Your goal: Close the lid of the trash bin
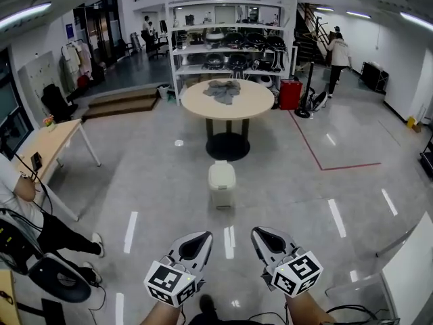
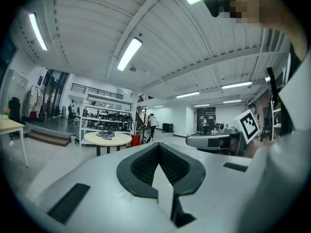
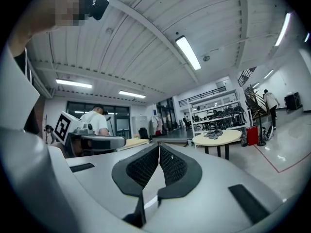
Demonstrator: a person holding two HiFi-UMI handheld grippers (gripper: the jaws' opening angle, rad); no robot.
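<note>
A small cream trash bin (image 1: 221,183) stands on the grey floor ahead of me, in front of the round table; its lid appears to lie down flat. Both grippers hover low in the head view, well short of the bin. My left gripper (image 1: 207,235) has its jaws pressed together with nothing between them, and so does my right gripper (image 1: 256,232). In the left gripper view the left gripper (image 2: 158,146) points up at the ceiling; the right gripper view shows the right gripper (image 3: 159,147) angled the same way. Neither gripper view shows the bin.
A round table (image 1: 228,100) carrying a grey cloth (image 1: 224,90) stands behind the bin, with shelves (image 1: 226,46) further back. A seated person (image 1: 17,191) and a desk (image 1: 47,144) are at left, a black chair (image 1: 57,277) near me, a white table (image 1: 414,269) at right.
</note>
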